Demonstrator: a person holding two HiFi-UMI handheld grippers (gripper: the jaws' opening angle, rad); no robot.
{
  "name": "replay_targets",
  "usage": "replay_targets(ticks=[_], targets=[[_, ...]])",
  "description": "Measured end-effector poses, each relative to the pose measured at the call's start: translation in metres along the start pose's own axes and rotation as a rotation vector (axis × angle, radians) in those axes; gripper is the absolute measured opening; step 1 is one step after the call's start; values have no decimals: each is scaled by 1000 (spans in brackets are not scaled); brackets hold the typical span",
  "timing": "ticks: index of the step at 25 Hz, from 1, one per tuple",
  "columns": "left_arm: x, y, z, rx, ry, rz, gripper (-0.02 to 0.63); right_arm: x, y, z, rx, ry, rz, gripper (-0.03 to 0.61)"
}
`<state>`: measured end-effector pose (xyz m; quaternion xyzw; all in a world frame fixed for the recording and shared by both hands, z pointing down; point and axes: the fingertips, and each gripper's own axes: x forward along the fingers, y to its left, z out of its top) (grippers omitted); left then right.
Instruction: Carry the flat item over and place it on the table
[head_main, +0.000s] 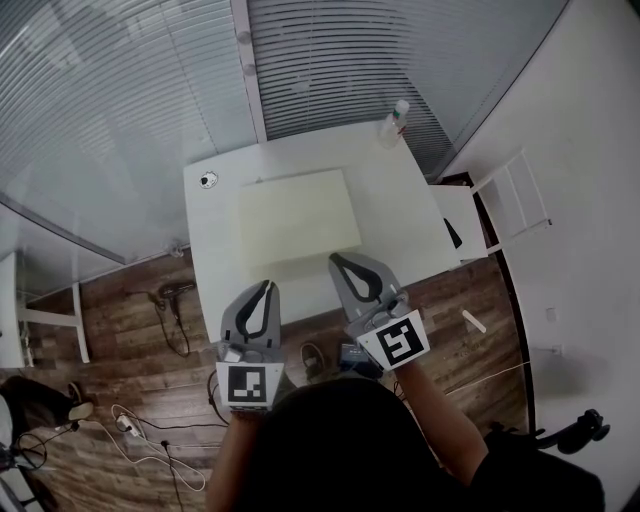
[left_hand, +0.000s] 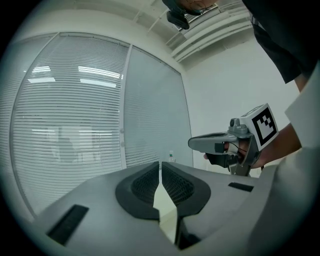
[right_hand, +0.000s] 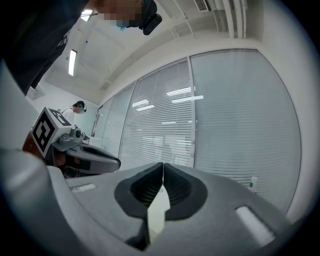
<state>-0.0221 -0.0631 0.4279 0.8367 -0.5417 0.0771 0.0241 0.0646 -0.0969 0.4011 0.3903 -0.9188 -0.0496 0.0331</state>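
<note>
A flat cream board (head_main: 298, 215) lies on the white table (head_main: 410, 215), near its middle. My left gripper (head_main: 267, 284) hovers at the table's near edge, just short of the board, with its jaws shut and nothing between the pads. My right gripper (head_main: 336, 258) is also shut and empty, and its tip sits over the board's near right corner. In the left gripper view the pads (left_hand: 150, 182) meet in a thin line, and the right gripper (left_hand: 192, 143) shows to the right. In the right gripper view the right gripper (right_hand: 162, 172) has its jaws closed too, with the left gripper (right_hand: 117, 162) at the left.
A clear bottle (head_main: 393, 122) stands at the table's far right corner and a small round object (head_main: 208, 179) lies at the far left. A white rack (head_main: 512, 196) stands to the right. Cables (head_main: 140, 430) trail over the wooden floor. Glass walls with blinds stand behind the table.
</note>
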Motion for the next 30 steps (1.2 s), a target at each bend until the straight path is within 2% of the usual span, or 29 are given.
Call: replay_targets(ticks=[8, 12, 17, 19, 24, 30], targets=[[0, 10, -17, 4, 33, 20, 15, 8, 4, -15, -38, 48, 28, -3], [-2, 20, -27, 56, 41, 26, 15, 17, 5, -23, -26, 69, 42, -3], [-11, 43, -35, 14, 85, 87, 15, 41, 5, -31, -22, 90, 57, -3], [-18, 54, -41, 24, 97, 110, 15, 51, 9, -35, -18, 96, 76, -3], [-34, 86, -61, 6, 153, 175, 15, 85, 18, -49, -5, 119, 122, -3], [-39, 123, -90, -14, 207, 216, 15, 136, 20, -75, -17, 117, 155, -3]])
